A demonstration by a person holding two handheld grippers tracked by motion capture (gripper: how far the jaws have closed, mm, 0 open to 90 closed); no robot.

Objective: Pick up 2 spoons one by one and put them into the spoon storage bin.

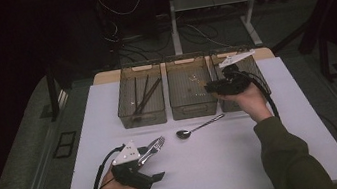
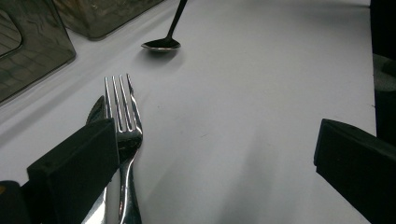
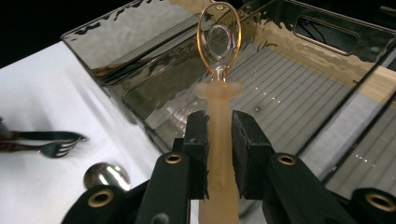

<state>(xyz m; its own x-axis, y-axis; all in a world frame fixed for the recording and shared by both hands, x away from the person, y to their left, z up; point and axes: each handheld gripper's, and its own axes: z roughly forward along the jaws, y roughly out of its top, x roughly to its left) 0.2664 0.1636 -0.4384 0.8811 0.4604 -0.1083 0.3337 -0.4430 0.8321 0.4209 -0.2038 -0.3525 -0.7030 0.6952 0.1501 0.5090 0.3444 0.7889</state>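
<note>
- The right gripper (image 3: pixel 219 154) has its two black jaws drawn close together, clamped on the pale, frosted handle of a small spoon-like utensil (image 3: pixel 218 121) with a clear amber-rimmed oval bowl.
- The utensil points away from the gripper and hangs over the open middle bin (image 3: pixel 299 93), a smoky see-through container with a ribbed floor.
- From the high view, the right gripper (image 1: pixel 213 86) is held in the person's right hand (image 1: pixel 248 100) at the far side of the white table (image 1: pixel 218 168), over the gap between the middle bin (image 1: pixel 194 108) and the right bin (image 1: pixel 253 64).
- The left gripper (image 1: pixel 154 162) rests low on the near left part of the table, jaws spread wide and gripping nothing.
- In the left gripper view, one jaw lies just beside a metal fork (image 2: pixel 122 126); whether it touches the fork cannot be told. The other jaw stands well apart at the right.
- A second piece of cutlery (image 2: pixel 97 109) lies beside the fork, mostly hidden behind the jaw, so its kind is unclear.
- A metal spoon (image 1: pixel 197 128) lies on the table in front of the middle bin, between the two grippers.
- The left bin (image 1: pixel 142 116) holds long dark sticks (image 1: pixel 146 95), hard to make out in the dim light.
- The utensil's lower handle is cut off at the bottom of the right gripper view.
</note>
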